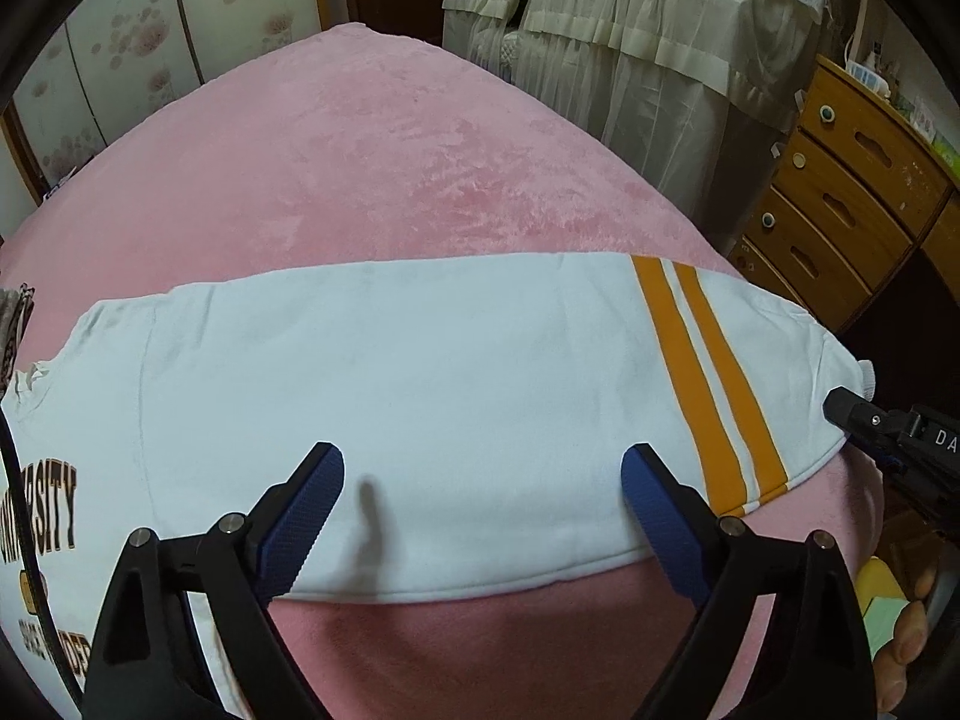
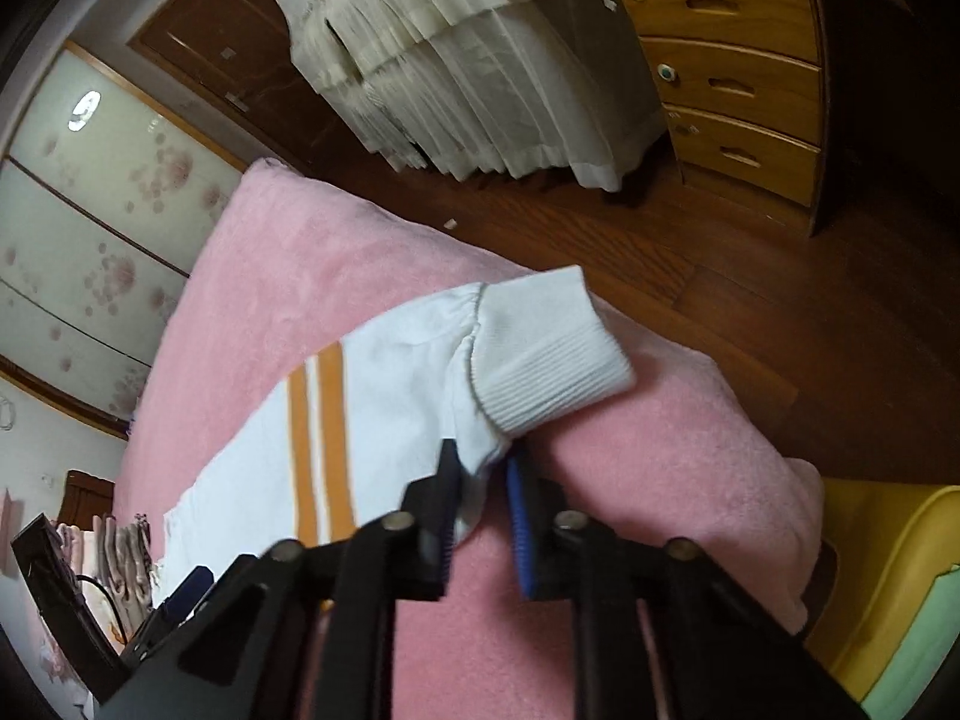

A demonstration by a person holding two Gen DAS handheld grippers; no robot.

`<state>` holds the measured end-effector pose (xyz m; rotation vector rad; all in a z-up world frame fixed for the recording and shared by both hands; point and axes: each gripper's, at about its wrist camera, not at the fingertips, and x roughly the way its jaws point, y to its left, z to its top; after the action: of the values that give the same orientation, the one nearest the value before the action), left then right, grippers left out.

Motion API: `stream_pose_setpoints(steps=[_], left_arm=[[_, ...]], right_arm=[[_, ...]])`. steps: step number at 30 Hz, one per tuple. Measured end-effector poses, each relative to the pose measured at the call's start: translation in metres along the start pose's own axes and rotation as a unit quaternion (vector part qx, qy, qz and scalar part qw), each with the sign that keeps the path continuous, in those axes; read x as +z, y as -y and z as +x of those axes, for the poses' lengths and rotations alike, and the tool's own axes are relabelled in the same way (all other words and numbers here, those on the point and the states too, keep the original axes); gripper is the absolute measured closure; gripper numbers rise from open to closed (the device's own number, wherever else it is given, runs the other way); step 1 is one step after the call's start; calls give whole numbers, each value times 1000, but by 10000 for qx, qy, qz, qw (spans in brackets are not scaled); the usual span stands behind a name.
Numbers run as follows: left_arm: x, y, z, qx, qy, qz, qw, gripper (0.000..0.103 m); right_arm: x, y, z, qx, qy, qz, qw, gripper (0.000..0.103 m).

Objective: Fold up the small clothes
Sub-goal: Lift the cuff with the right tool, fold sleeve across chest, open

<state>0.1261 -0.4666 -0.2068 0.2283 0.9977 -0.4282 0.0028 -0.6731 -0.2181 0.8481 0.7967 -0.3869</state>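
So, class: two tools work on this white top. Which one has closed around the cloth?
The right tool: its fingers pinch the sleeve beside the ribbed cuff. The left tool is spread wide, gripping nothing.

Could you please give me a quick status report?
Left gripper open over sleeve. Right gripper closing on sleeve edge below cuff. Nothing blocking.
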Motion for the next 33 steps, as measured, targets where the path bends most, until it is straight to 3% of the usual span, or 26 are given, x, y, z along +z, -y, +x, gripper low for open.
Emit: stream_pose_setpoints(steps=[6,9,14,18,22,29,33], left_arm=[[-4,-27,-34,-58,194,-284,9994,10],[-9,-57,-58,-33,336,-510,9981,10],[-21,-115,-89,411,535,-729,9951,10],[-37,-185,-112,815,608,-1215,9874,10],[-61,-249,-126,988,629,-1784,9770,10],[-107,-319,-121,976,390,-2535,9616,10],[-125,-342,-104,767,131,-2763,9579,10]], right_arm=[[-6,-46,-39,234,660,-738,9948,95],[-14,-91,-58,399,882,-1375,9858,95],[-34,-160,-69,890,869,-2124,9692,95],[-62,-220,-60,1335,615,-2637,9533,95],[-105,-279,-30,1617,170,-3123,9360,95],[-201,-343,29,1574,-727,-3991,9003,93],[-254,-355,56,1435,-1385,-4400,8756,80]])
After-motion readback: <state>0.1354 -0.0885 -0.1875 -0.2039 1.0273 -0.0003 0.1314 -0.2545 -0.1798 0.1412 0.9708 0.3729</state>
